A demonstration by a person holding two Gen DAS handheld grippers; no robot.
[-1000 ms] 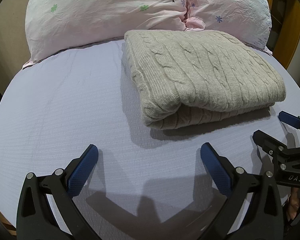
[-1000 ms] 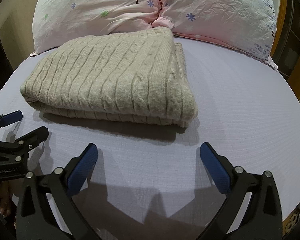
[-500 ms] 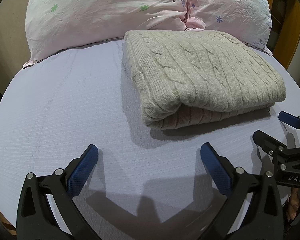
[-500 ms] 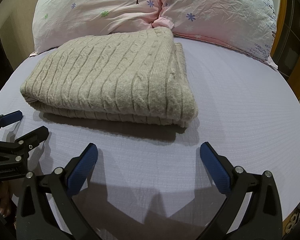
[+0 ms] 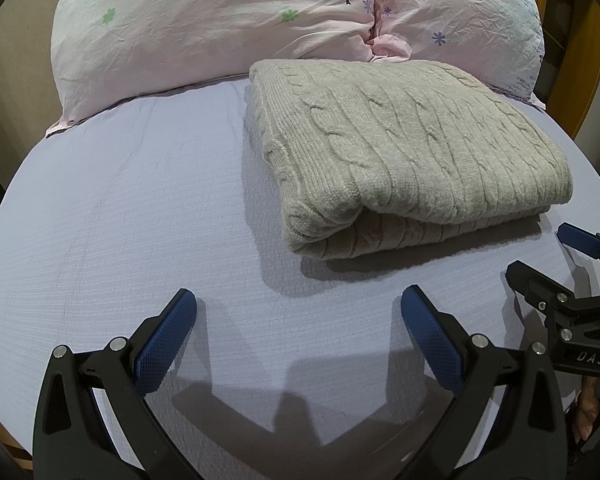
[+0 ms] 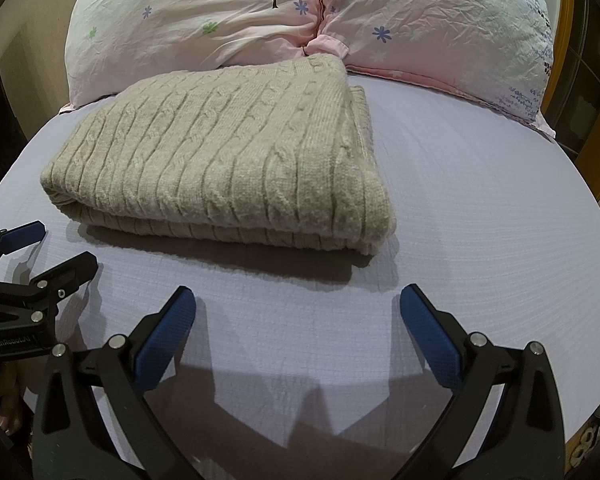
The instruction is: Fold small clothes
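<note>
Bed sheet (image 5: 120, 208) w/ two pillows (image 6: 228, 20) at the far end. Sweater (image 5: 400, 152) lies on the sheet just in front of them, already folded into a thick stack; looks done or near it. Left gripper (image 5: 298, 334) & right gripper (image 6: 298, 332) both spread wide, empty, near the sweater's front edge, not touching. If squaring up: nudge edges lightly, don't pinch only the top layer. Inner layers hidden; the person's hands barely show at the frame edges.

left hand-held gripper (image 5: 299, 322): jaws wide apart, empty | right hand-held gripper (image 6: 298, 322): jaws wide apart, empty
</note>
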